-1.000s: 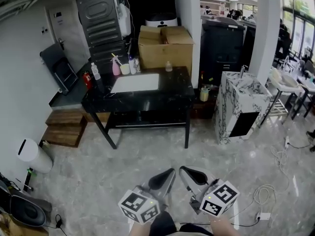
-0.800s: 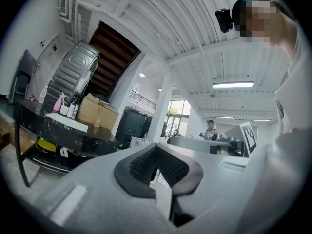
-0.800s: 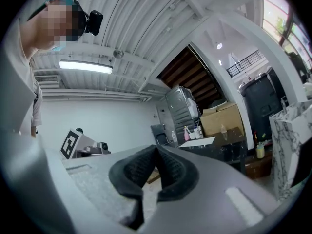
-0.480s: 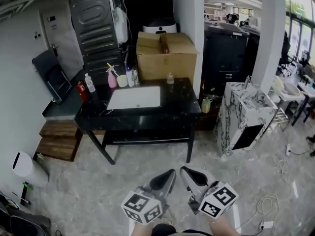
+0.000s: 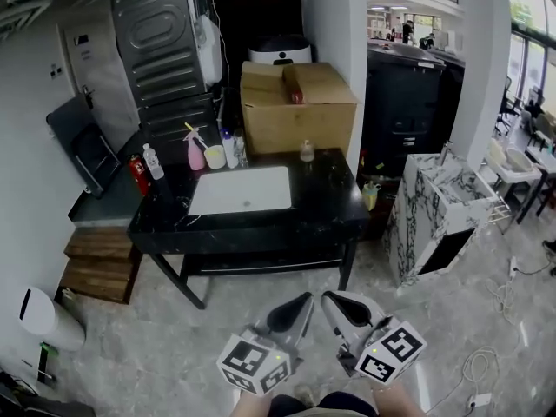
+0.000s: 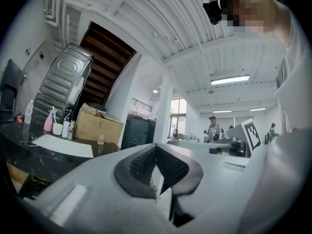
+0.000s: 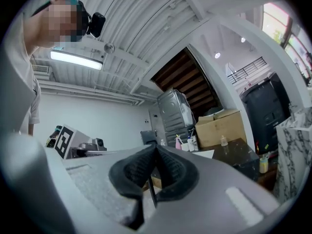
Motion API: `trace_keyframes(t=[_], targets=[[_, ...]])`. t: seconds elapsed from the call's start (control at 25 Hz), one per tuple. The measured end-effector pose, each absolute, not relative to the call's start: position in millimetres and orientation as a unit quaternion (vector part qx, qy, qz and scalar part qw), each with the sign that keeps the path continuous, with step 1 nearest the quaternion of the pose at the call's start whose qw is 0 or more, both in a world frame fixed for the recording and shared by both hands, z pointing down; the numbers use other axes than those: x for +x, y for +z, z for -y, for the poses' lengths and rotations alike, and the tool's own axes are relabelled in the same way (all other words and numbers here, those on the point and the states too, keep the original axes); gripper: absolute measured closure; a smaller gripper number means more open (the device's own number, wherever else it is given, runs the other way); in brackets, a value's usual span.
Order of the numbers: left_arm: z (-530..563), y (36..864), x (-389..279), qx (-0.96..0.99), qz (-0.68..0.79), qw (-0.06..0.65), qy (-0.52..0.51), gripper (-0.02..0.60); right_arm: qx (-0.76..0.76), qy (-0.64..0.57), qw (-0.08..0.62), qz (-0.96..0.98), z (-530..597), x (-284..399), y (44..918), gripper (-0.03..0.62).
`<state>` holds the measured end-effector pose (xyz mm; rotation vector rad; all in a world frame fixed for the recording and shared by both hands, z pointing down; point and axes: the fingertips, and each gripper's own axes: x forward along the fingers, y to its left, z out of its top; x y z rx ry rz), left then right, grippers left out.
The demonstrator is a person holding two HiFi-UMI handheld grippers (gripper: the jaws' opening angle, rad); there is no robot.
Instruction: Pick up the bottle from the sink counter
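My left claw [image 5: 295, 307] is pressed fully together with nothing between its pads. My right claw [image 5: 335, 304] is also closed tight and empty. Both are held side by side low in the head view, over the grey floor [image 5: 174, 354], well short of the black counter [image 5: 334, 207]. On it, a small clear bottle [image 5: 307, 151] stands alone at the back edge, right of the white sink [image 5: 243, 189]. A pink spray bottle [image 5: 195, 153] and other bottles cluster at the back left. Compared with a second ago, the counter looks larger and nearer; the claws remain shut in the same spot.
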<state>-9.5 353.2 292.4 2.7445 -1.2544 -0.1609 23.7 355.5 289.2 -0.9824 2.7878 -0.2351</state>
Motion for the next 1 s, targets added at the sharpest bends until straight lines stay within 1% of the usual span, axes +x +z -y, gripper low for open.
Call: trace_keyframes(t=[0.12, 0.32, 0.4, 0.64, 0.8, 1.0], targets=[[-343, 297, -12, 0.912, 0.397, 0.076, -0.069, 0.575, -0.337, -0.088, 0.083, -0.934, -339, 23, 295, 0.591], [-328, 318, -9, 0.922, 0.371, 0.104, -0.042, 0.575, -0.345, -0.096, 0.073, -0.931, -316, 18, 300, 0.591], [-319, 322, -10, 0.916, 0.381, 0.116, -0.049, 0.575, -0.343, -0.102, 0.070, -0.931, -309, 13, 305, 0.591], [-280, 321, -17, 0.909, 0.396, 0.112, -0.060, 0.575, -0.336, -0.106, 0.061, -0.934, -265, 13, 313, 0.591], [-241, 322, -21, 0.907, 0.402, 0.114, -0.054, 0.575, -0.349, -0.110, 0.068, -0.928, -224, 25, 312, 0.591], [-181, 320, -16, 0.909, 0.401, 0.105, -0.047, 0.575, -0.337, -0.114, 0.065, -0.933, -166, 24, 317, 0.591]])
